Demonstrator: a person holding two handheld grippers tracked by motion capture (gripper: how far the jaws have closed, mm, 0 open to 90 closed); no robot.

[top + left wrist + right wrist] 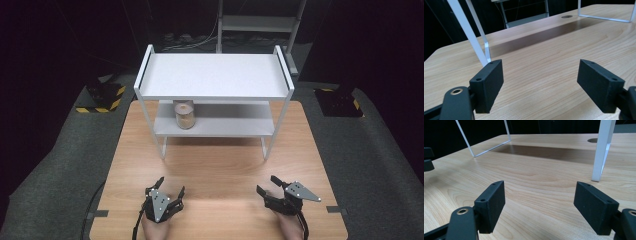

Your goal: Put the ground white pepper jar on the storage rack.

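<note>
Two grippers rest low at the near edge of the wooden desk, well apart from each other. Left gripper has jaws spread wide, nothing between them, bare wood showing in the gap in the left gripper view. Right gripper is likewise wide open and empty. Ahead of both stands a white two-tier shelf rack. Jar with tan contents sits upright on the rack's lower shelf, ahead of the left gripper and slightly to its right, well apart from both grippers.
</note>
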